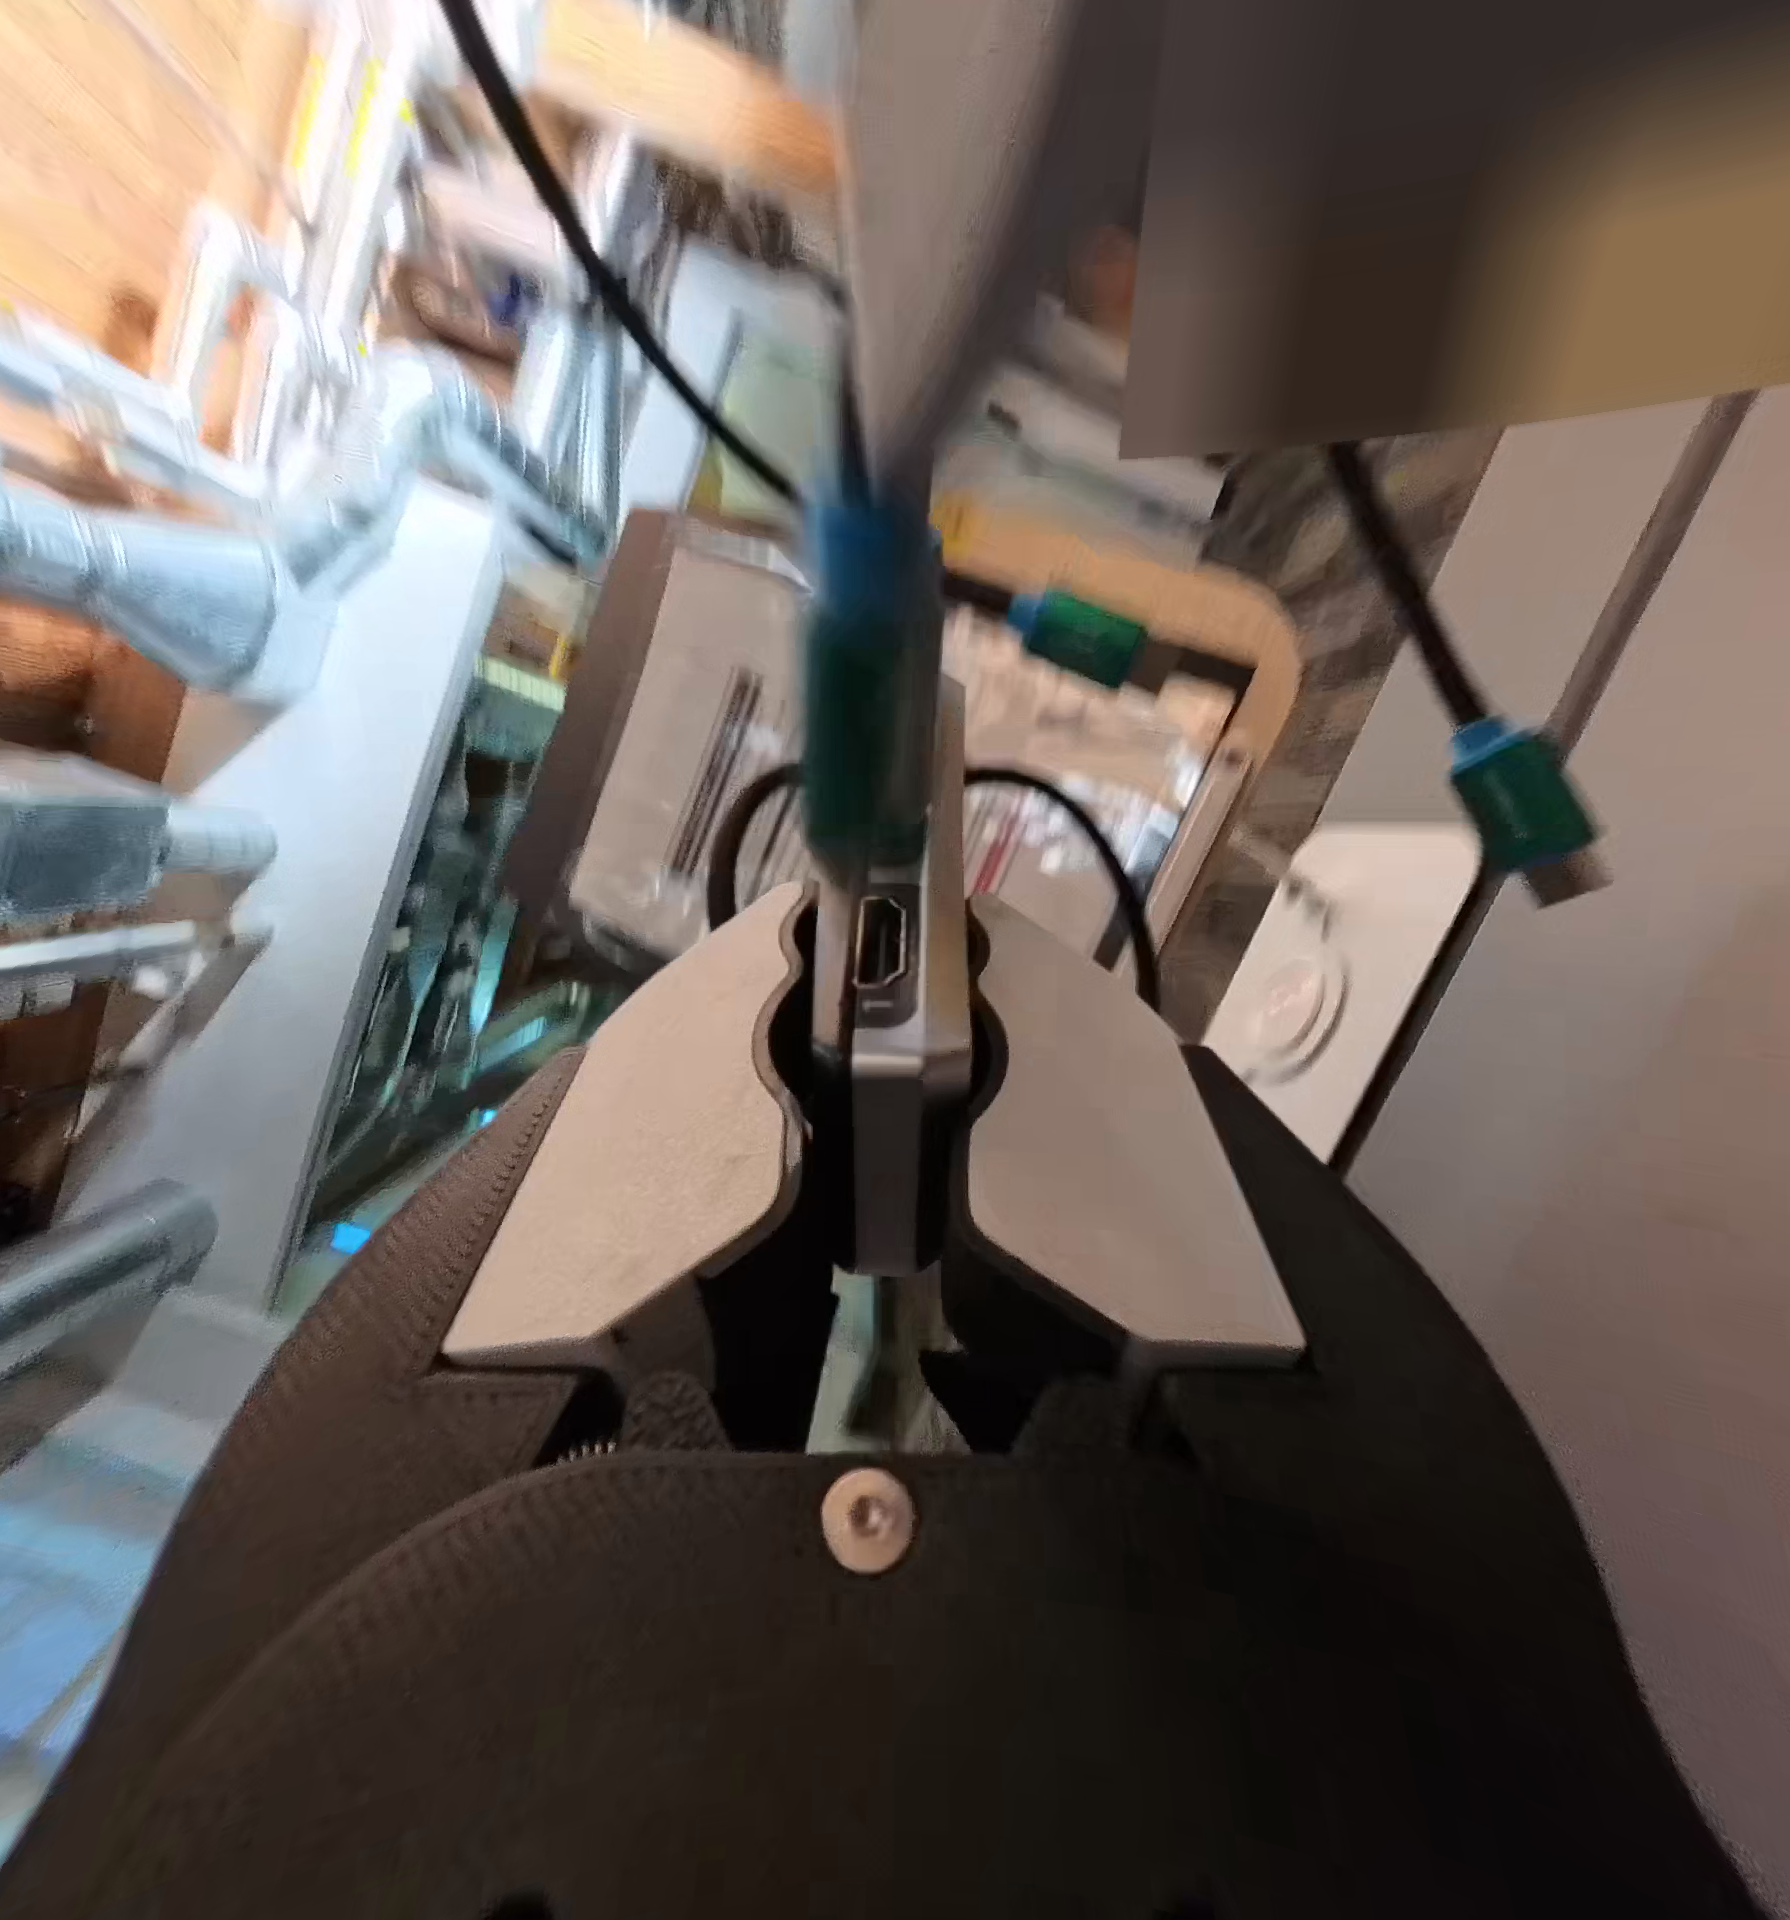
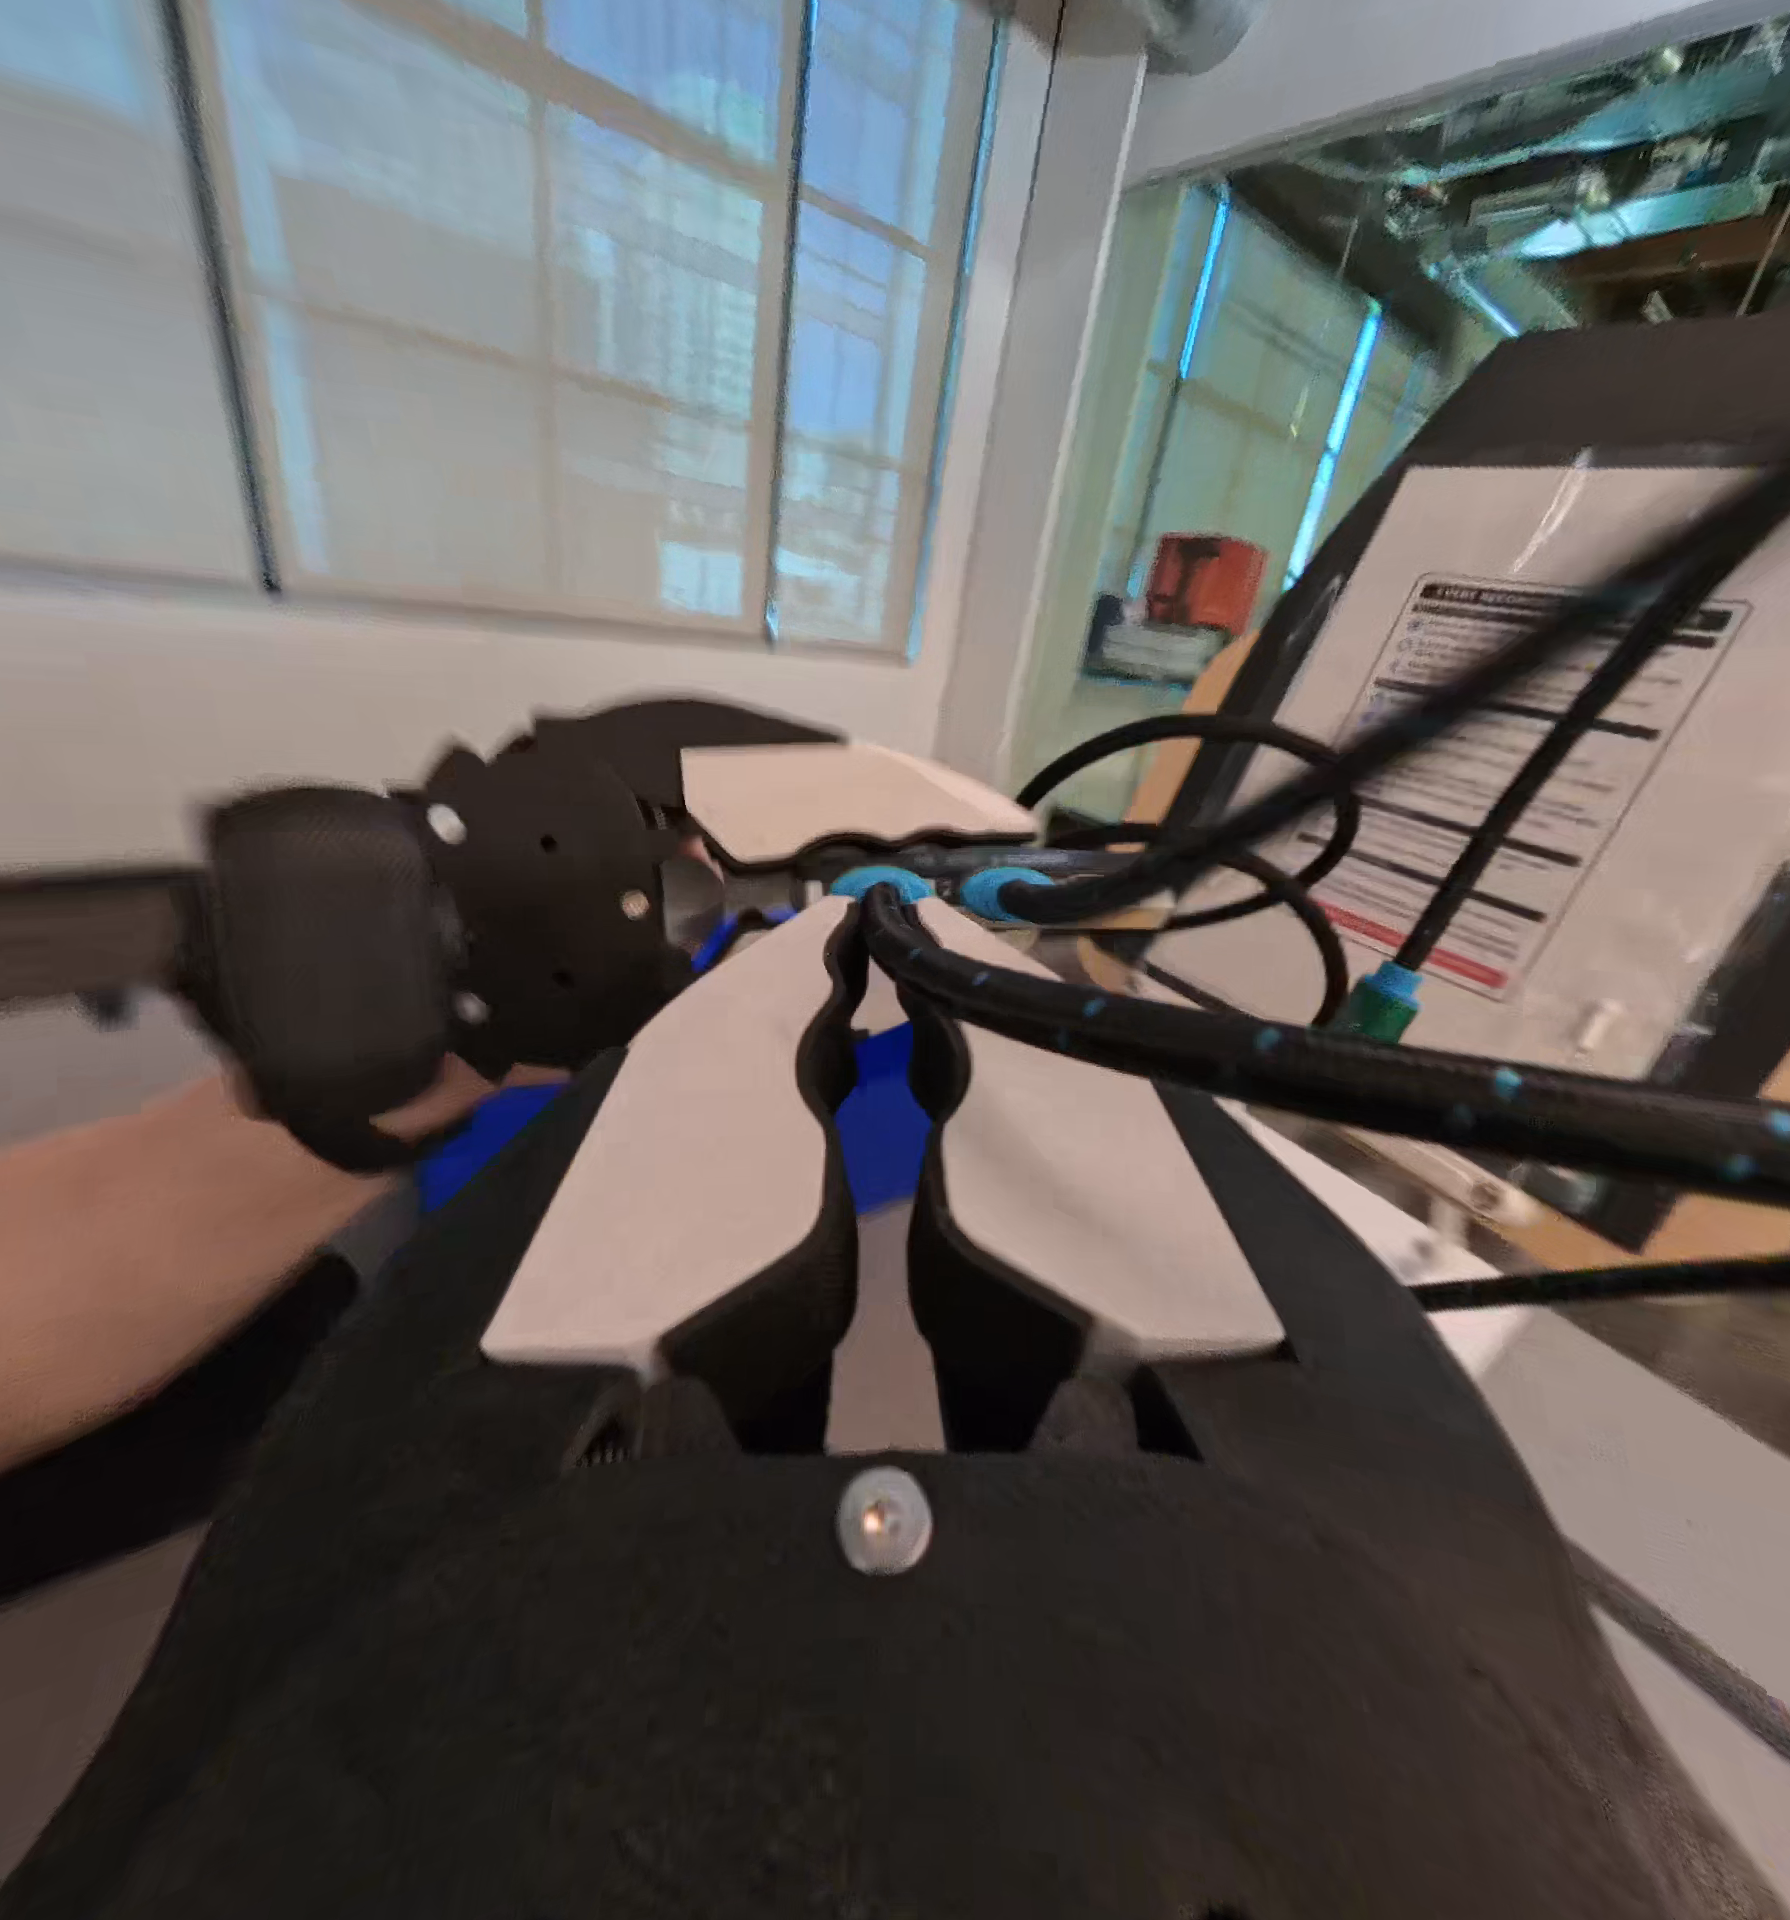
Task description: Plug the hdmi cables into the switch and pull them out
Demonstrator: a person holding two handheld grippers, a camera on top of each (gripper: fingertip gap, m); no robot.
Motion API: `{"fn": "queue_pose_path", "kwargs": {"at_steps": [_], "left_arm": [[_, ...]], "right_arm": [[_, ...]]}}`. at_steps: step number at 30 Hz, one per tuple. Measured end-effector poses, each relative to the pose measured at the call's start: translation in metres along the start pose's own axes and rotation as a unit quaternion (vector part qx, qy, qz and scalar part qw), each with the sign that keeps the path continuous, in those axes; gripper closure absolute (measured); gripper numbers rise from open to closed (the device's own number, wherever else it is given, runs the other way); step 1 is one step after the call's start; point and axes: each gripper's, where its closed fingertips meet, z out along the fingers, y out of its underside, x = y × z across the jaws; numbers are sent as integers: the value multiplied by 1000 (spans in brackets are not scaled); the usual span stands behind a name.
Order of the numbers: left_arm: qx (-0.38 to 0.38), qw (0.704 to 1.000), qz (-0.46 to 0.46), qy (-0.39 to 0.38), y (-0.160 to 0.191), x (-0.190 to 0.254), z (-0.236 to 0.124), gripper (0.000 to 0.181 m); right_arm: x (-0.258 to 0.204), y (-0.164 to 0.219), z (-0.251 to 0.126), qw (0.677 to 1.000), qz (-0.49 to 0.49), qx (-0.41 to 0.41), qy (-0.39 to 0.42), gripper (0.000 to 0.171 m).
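Grey metal HDMI switch (image 1: 896,1049): clamped edge-on in the left gripper (image 1: 886,987), lifted off the surface, steadied for plugging. Black braided HDMI cable (image 2: 1286,1070): pinched at the blue-collared plug (image 2: 878,886) by the closed right gripper (image 2: 870,920). Empty port (image 1: 883,943): facing the camera.

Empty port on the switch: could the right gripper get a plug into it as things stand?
Probably yes. The left gripper clamps the switch with the empty port exposed between its fingertips. The right gripper, though, seems occupied pinching a cable.
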Motion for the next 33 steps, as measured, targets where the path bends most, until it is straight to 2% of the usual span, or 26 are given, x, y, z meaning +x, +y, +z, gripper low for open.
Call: {"fn": "queue_pose_path", "kwargs": {"at_steps": [2,3,5,10,13,15,18,21,27,30,33], "left_arm": [[-60,998,-7,0,34,-5,6,158],[-73,997,-15,-1,50,-10,7,158],[-77,997,-21,0,63,-22,1,158],[-55,996,-71,-13,55,-44,-10,160],[-38,996,-77,-4,53,-45,-14,160],[-35,996,-78,0,50,-43,-15,160],[-23,997,-70,7,38,-39,-15,160],[-6,998,-66,17,26,-34,-15,159],[10,998,-63,27,14,-28,-16,159],[11,998,-61,28,12,-27,-16,159],[12,998,-61,28,11,-27,-17,159]], "right_arm": [[20,-34,-24,994,84,75,-16,165],[33,-49,-40,991,88,98,-3,164],[42,-58,-55,997,39,67,11,164],[21,-42,-57,996,-16,-51,-67,164],[24,-23,-69,987,-38,-135,-81,164],[31,-33,-84,988,-44,-129,-72,164],[32,-46,-112,988,-2,-118,-104,164],[48,-44,-136,987,3,-139,-78,164],[90,3,-173,974,41,-216,-51,164],[103,44,-186,957,76,-270,-72,164],[97,82,-198,936,90,-314,-134,164]]}}
